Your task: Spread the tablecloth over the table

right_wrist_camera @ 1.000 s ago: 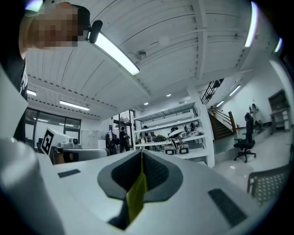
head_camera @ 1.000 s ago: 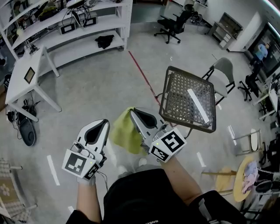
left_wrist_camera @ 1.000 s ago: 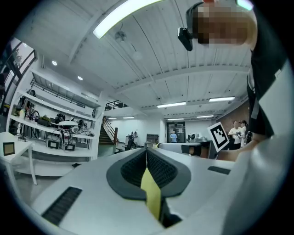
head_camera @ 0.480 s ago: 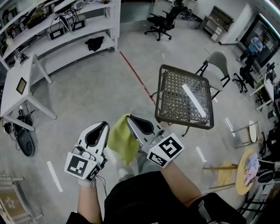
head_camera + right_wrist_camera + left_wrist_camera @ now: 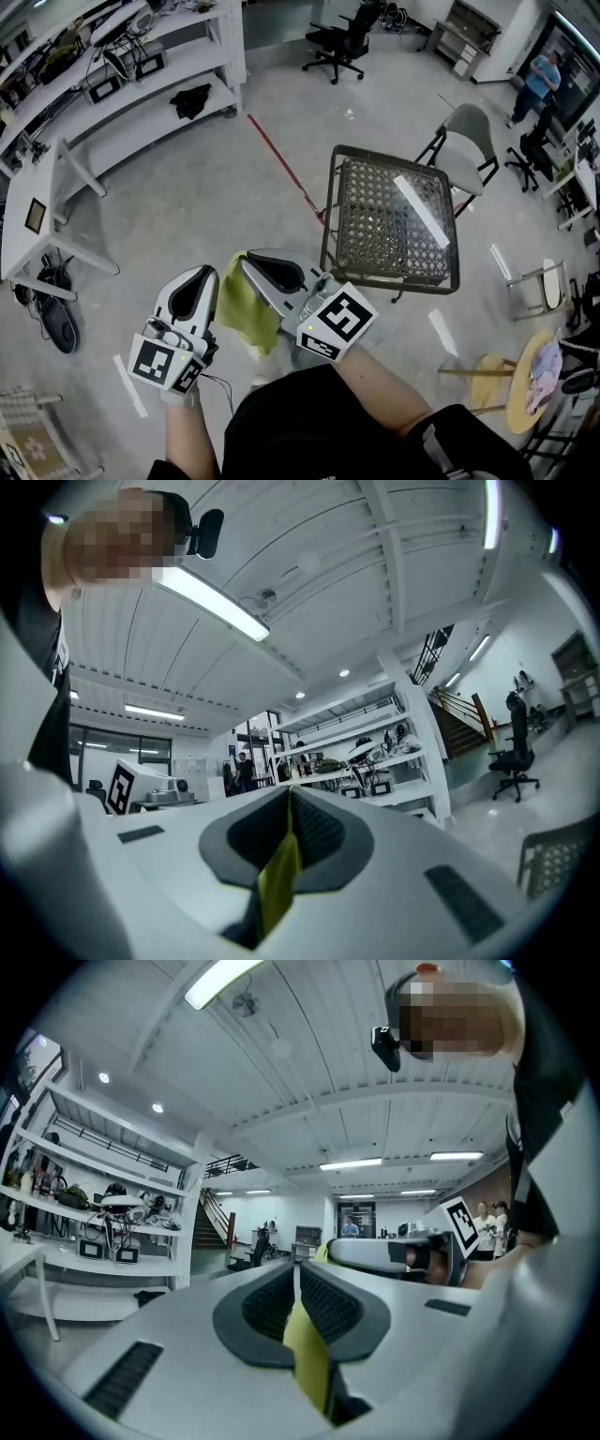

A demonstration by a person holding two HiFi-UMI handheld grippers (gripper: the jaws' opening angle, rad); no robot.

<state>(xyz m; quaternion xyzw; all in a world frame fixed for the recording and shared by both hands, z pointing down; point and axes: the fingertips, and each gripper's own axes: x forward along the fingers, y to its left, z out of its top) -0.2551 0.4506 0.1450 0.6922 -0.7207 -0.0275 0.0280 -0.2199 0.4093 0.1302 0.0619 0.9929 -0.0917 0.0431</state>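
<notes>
A yellow-green tablecloth (image 5: 242, 302) hangs bunched between my two grippers, held in front of the person's body. My left gripper (image 5: 208, 274) is shut on one edge of it; the cloth (image 5: 307, 1358) shows pinched between its dark pads. My right gripper (image 5: 246, 260) is shut on another edge, and a strip of the cloth (image 5: 277, 883) sits between its jaws. The table (image 5: 392, 221), a dark metal-mesh top with a white strip lying on it, stands up and to the right of the grippers, bare of cloth.
A grey chair (image 5: 469, 141) stands beyond the table and a black office chair (image 5: 337, 41) farther back. White shelving (image 5: 141, 66) and a white desk (image 5: 37, 211) line the left. A round yellow stool (image 5: 530, 375) with cloths is at lower right. A red line (image 5: 281, 159) crosses the floor.
Both grippers with the cloth have shifted left and slightly down in the head view. The table now sits a little closer to the picture's centre.
</notes>
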